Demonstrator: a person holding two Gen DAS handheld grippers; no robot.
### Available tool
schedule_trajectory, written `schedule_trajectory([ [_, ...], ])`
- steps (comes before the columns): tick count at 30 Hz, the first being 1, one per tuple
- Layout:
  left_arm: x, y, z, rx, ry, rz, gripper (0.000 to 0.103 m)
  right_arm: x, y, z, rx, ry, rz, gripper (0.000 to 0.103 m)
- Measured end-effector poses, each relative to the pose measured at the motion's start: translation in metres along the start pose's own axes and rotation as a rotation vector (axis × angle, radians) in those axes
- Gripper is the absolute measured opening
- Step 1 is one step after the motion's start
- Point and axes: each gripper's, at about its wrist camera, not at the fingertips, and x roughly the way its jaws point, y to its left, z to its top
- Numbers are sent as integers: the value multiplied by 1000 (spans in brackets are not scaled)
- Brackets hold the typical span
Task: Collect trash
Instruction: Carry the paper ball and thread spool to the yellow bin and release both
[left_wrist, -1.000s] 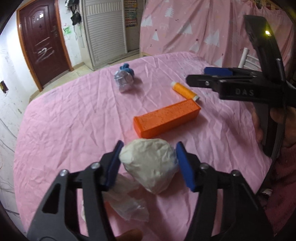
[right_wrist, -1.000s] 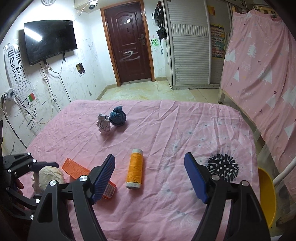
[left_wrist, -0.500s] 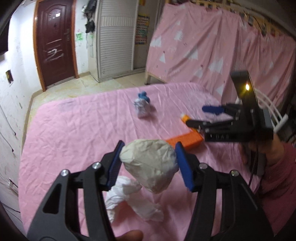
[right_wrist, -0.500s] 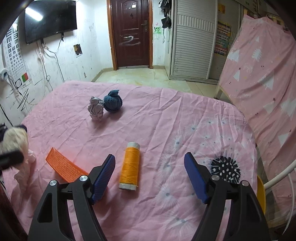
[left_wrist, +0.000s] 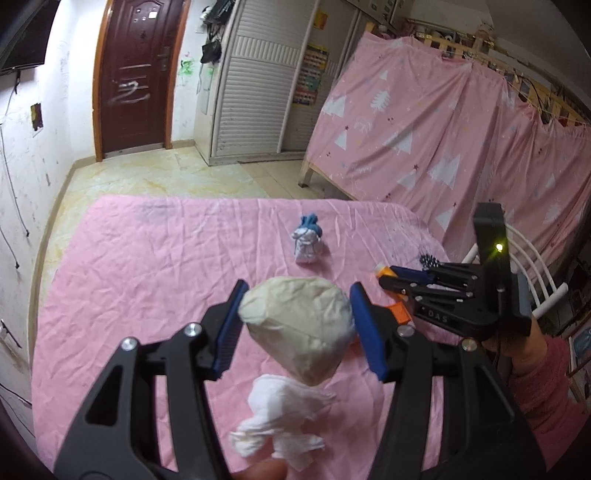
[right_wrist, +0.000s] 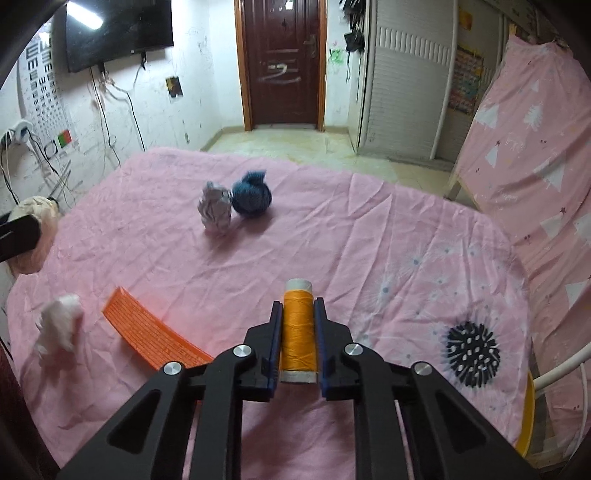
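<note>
My left gripper (left_wrist: 295, 325) is shut on a cream crumpled paper ball (left_wrist: 299, 328) and holds it above the pink table. A white crumpled tissue (left_wrist: 284, 421) lies below it; it also shows in the right wrist view (right_wrist: 61, 325). My right gripper (right_wrist: 298, 339) is shut on an orange thread spool (right_wrist: 298, 332) at the table surface, and it shows at the right in the left wrist view (left_wrist: 413, 284). A silver foil wad (right_wrist: 215, 212) and a blue knitted ball (right_wrist: 253, 195) lie together farther out.
An orange flat box (right_wrist: 147, 332) lies left of the spool. The pink tablecloth (right_wrist: 369, 240) has a black spiky print (right_wrist: 472, 350) at the right. A yellow chair (right_wrist: 528, 413) stands at the right edge. A pink curtain (left_wrist: 443, 140) hangs behind.
My left gripper has lifted the cream paper ball higher, away from the tissue. My right gripper has moved forward and closed on the orange spool.
</note>
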Motion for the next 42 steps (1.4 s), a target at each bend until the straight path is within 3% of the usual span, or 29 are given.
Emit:
schedule_trajectory([
  [9,-2,-34,15,39,-31,18,54,-45,-30,0,73,-137,8,10],
  [21,32,-138,43,168,-23,-67,54,-126,-119,-42,233,-284,-86,10],
  [31,88,-252,56,314,26,-150,54,-143,-207,-99,407,-282,-161,10],
  [37,133,-306,60,350,94,-163,54,-126,-233,-125,470,-239,-137,10],
  [39,148,-317,60,344,123,-162,61,-125,-236,-129,480,-236,-141,10],
  [40,153,-321,61,337,135,-168,75,-126,-239,-132,487,-236,-143,11],
  [42,162,-328,61,327,140,-154,79,-128,-242,-135,496,-241,-145,11],
])
